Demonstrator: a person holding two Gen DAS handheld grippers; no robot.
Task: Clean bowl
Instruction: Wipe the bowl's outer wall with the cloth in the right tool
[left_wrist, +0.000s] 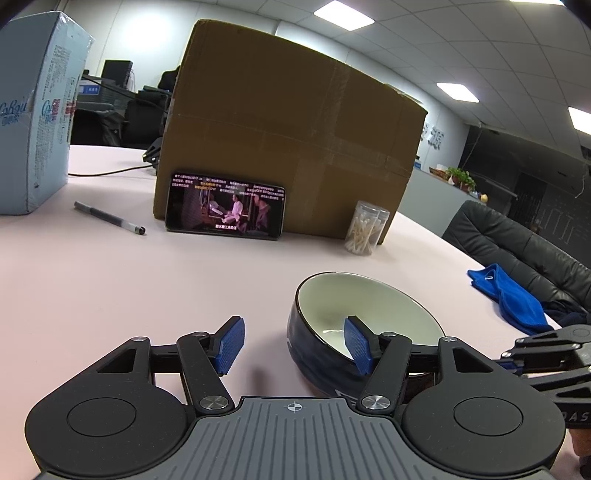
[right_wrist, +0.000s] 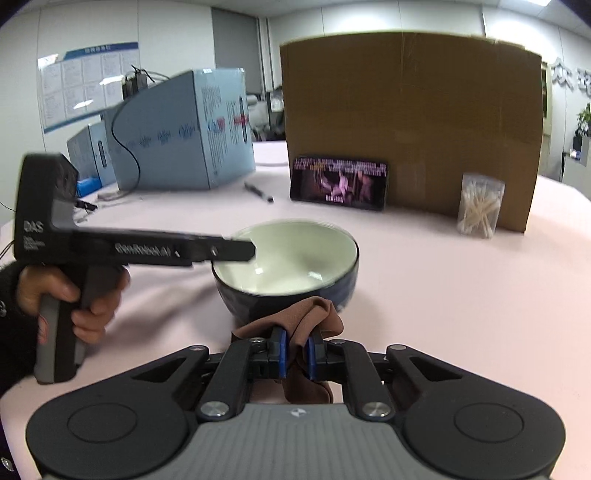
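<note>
Box (left_wrist: 288, 147) stands at the back of the table (left_wrist: 92, 295) and serves as the landmark: the bowl (right_wrist: 288, 258) sits upright well in front of it, white inside, dark outside, with nothing visible in it. A phone (left_wrist: 225, 208) leans on the box's front face, a jar of swabs (left_wrist: 365, 227) stands at its right front corner, and a blue cloth (left_wrist: 506, 295) lies near the table edge to the right of the bowl, well forward of the box. The left gripper (left_wrist: 295, 343) is spread wide at the bowl's left rim, its right finger (left_wrist: 356, 341) over the rim and inside, its left finger (left_wrist: 232, 341) outside and clear of the wall, so the rim lies between them without being pinched. The right gripper (right_wrist: 295, 354) is clenched on a brown rag (right_wrist: 306, 314), which bunches against the bowl's near outer wall, below the rim. So the bowl's hollow lies straight ahead of and above the rag. I judge that wiping the inside would need the rag lifted over the near rim; whether the inside has been wiped cannot be told.
</note>
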